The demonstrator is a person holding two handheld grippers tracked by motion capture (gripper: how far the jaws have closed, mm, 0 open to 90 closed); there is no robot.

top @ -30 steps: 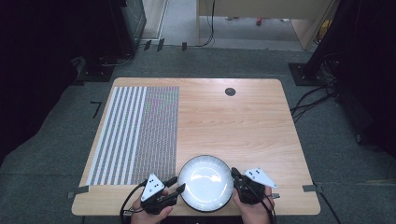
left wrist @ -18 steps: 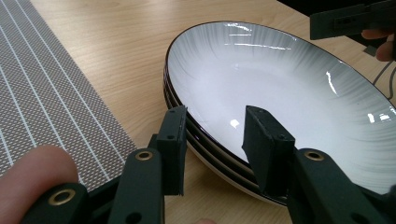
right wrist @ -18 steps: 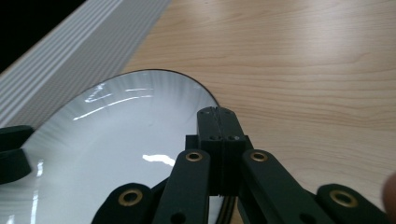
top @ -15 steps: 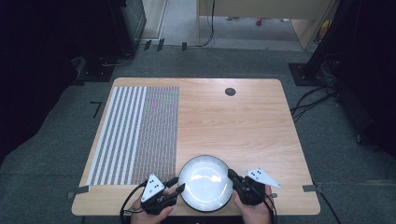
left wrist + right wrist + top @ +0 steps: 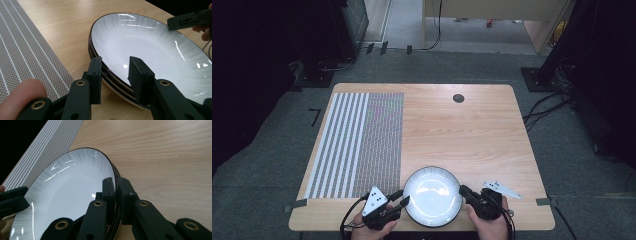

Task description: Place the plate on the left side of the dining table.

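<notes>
A stack of white plates with dark rims lies at the table's front edge. My left gripper reaches in from the stack's left side. Its jaws straddle the rim of the plates, one outside and one over the inside. They have just been closing, and a gap still shows. My right gripper is at the stack's right side. Its jaws are pinched on the top plate's rim and have just eased slightly.
A striped grey placemat covers the table's left part. A small black round cap sits near the far edge. Bare wood lies behind and to the right of the plates. The table's front edge runs just under both hands.
The grey plate on the right gripper has shifted slightly to the right. The plates and the left hand stay where they were.
</notes>
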